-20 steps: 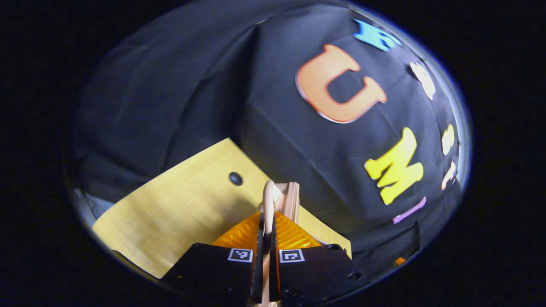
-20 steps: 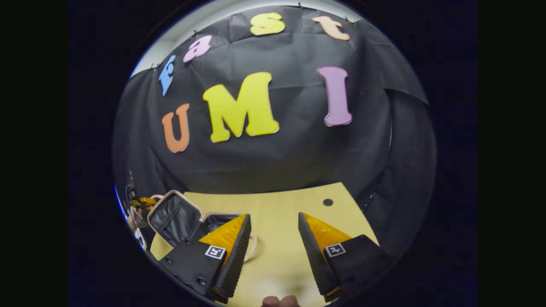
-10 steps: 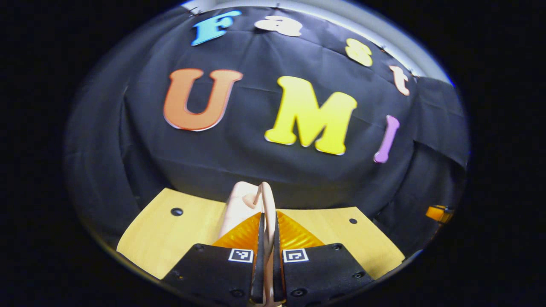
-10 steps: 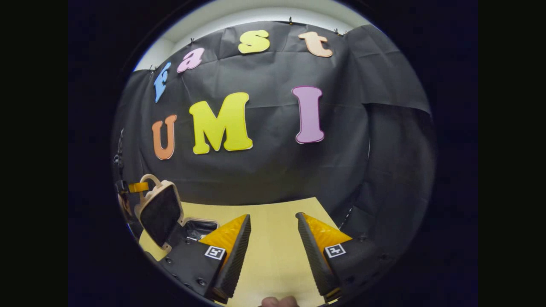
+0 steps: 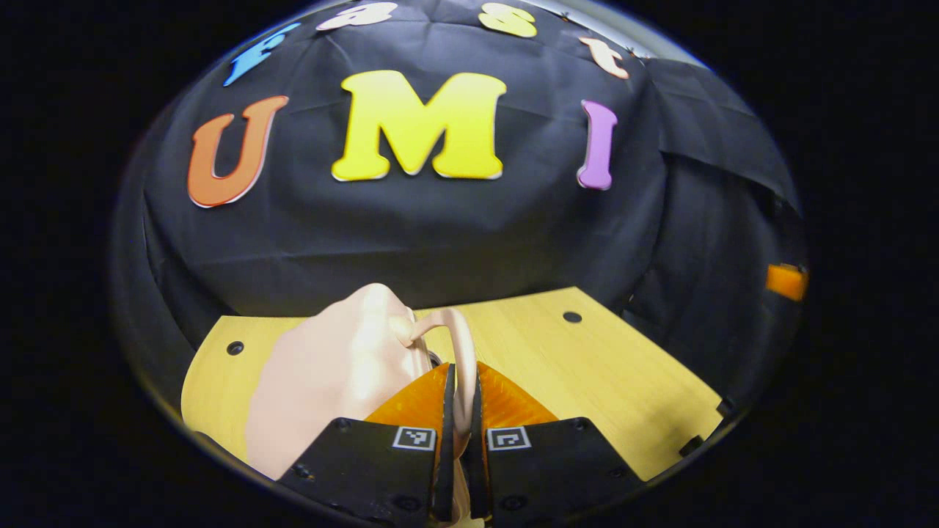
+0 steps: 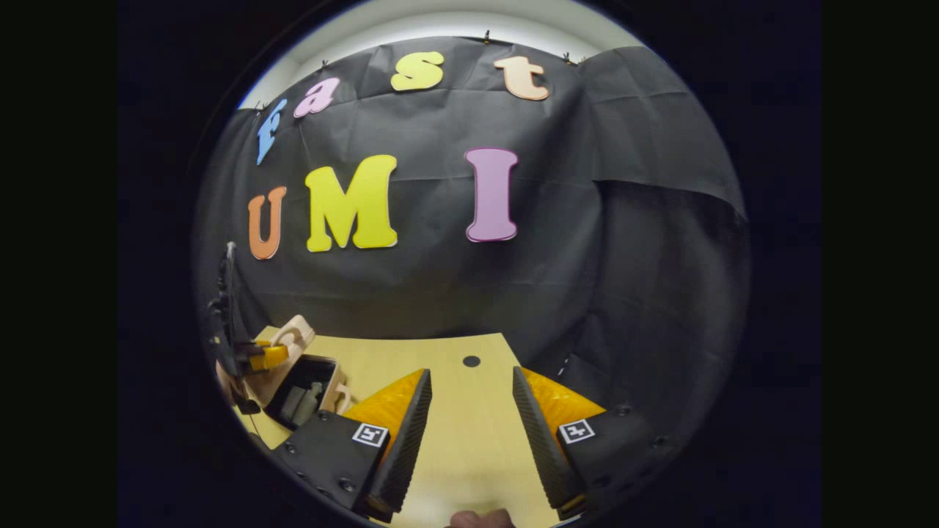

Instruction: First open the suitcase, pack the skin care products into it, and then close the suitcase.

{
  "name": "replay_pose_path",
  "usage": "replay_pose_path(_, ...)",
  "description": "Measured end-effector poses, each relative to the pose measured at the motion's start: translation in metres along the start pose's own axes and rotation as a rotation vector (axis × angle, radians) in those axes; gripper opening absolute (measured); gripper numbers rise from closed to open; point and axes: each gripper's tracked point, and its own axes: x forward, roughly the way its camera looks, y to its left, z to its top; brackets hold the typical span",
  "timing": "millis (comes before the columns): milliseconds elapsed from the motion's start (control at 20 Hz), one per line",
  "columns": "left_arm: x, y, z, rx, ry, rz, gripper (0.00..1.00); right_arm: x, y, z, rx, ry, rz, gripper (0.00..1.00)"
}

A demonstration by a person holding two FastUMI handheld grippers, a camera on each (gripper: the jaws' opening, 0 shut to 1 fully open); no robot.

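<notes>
Suitcase lid (image 5: 330,381) lower, nearly closed

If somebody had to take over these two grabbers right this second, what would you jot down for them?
Left gripper: shut on the suitcase handle, holding the lid partly lowered over the base.
Right gripper: open, holding nothing, above the wooden table.
Suitcase: at the table's left end as the right gripper view shows it, not yet shut; pale skin care items lie inside.
Done: case opened, products packed, as far as I can see.
Left: bring the lid fully down, then let go of the handle.
</notes>
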Motion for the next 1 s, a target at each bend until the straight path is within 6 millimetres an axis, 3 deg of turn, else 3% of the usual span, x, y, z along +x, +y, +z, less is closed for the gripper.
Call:
replay_pose_path(200,0.032,-0.027,-0.056,0.068,0.131,-0.004,0.12,0.002,-0.027,-0.008,0.014,0.024,-0.039,0.66)
replay_pose_path(400,0.049,-0.033,-0.084,0.178,0.200,0.028,0.12,0.006,-0.041,-0.013,0.013,0.041,-0.050,0.66)
replay_pose_path(600,0.054,-0.038,-0.093,0.227,0.233,0.074,0.14,0.015,-0.048,-0.020,0.040,0.057,-0.044,0.66)
replay_pose_path(850,0.059,-0.051,-0.105,0.238,0.333,0.067,0.28,0.030,-0.034,-0.036,0.055,0.082,0.020,0.66)
replay_pose_path(900,0.058,-0.053,-0.107,0.226,0.351,0.061,0.39,0.032,-0.030,-0.038,0.057,0.088,0.036,0.66)
replay_pose_path(1000,0.056,-0.057,-0.106,0.201,0.364,0.053,0.38,0.040,-0.018,-0.041,0.059,0.097,0.069,0.67)
